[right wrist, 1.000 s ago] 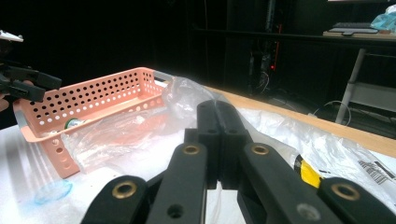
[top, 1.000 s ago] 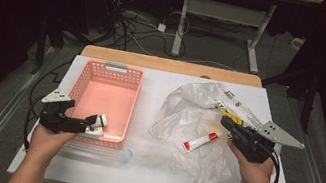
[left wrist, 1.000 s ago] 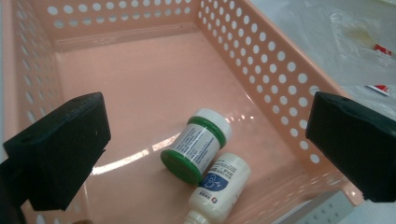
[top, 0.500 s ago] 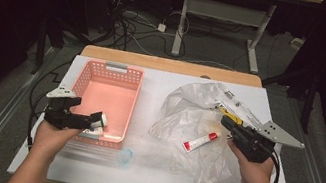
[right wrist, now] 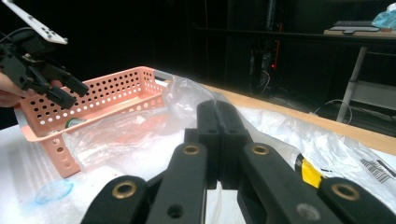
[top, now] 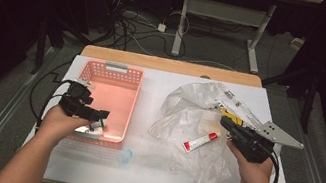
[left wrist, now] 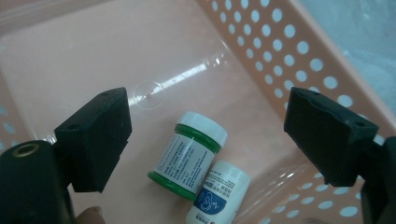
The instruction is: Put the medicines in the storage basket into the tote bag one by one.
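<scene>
Left gripper (left wrist: 205,140) above basket (top: 126,72) near corner, fingers (left wrist: 95,137) spread, just closing a little on nothing; green-capped bottle (left wrist: 189,156) lying below, cap pointing away. Right gripper (right wrist: 218,112) fingers pressed together, well apart.

Your green-capped white bottle (left wrist: 189,156) lies tilted on the pink basket (left wrist: 299,60) floor, touching a second white bottle (left wrist: 217,193) beside it, near corner.

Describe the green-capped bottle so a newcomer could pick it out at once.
Find the pink perforated basket on the left of the table. At its near end, under the open left gripper, two small bottles lie touching. Yours is the green-capped bottle with a green base band; the neighbouring white bottle bears a blue label.
</scene>
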### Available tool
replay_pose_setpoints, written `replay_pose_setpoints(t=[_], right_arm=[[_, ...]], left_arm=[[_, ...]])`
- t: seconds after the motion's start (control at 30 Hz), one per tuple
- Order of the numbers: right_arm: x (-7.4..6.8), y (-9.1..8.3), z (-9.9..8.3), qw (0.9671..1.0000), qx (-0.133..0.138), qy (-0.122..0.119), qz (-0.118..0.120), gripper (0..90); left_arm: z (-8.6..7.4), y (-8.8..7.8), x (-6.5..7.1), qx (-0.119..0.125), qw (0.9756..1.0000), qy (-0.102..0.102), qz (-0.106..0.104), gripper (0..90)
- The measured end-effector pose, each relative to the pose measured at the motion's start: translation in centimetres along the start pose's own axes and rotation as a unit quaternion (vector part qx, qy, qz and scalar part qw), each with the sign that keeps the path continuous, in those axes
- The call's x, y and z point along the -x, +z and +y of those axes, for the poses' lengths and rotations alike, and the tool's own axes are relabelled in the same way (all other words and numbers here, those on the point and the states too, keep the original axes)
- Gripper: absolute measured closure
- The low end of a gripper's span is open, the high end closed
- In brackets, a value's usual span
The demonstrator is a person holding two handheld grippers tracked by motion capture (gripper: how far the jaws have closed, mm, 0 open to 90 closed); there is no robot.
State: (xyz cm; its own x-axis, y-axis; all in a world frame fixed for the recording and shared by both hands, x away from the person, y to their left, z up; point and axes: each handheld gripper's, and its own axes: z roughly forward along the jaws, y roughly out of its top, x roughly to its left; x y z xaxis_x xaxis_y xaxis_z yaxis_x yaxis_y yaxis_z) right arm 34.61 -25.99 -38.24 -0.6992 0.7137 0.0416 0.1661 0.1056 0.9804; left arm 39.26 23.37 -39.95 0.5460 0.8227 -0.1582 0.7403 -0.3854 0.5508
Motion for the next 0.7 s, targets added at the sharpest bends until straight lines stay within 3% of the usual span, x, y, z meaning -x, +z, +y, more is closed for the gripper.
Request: replay_pose_setpoints(t=[0.23, 0.37, 0.47, 0.7], right_arm=[[0.0, -0.1, 0.0, 1.0, 0.001, 0.001, -0.001, 90.0], [-0.1, -0.1, 0.1, 1.0, 0.001, 0.0, -0.001, 90.0], [-0.1, -0.2, 0.1, 1.0, 0.001, -0.002, 0.0, 90.0], [-0.1, -0.2, 0.1, 1.0, 0.002, -0.001, 0.0, 90.0]], left_arm=[[0.4, 1.6, -0.2, -0.069, 0.9976, 0.012, 0.005, 17.7], [0.7, 2.0, 0.0, -0.094, 0.9953, 0.02, 0.009, 25.3], [0.8, 2.3, -0.1, -0.118, 0.9925, 0.027, 0.014, 31.6], [1.2, 3.1, -0.5, -0.166, 0.9853, 0.035, 0.015, 37.3]])
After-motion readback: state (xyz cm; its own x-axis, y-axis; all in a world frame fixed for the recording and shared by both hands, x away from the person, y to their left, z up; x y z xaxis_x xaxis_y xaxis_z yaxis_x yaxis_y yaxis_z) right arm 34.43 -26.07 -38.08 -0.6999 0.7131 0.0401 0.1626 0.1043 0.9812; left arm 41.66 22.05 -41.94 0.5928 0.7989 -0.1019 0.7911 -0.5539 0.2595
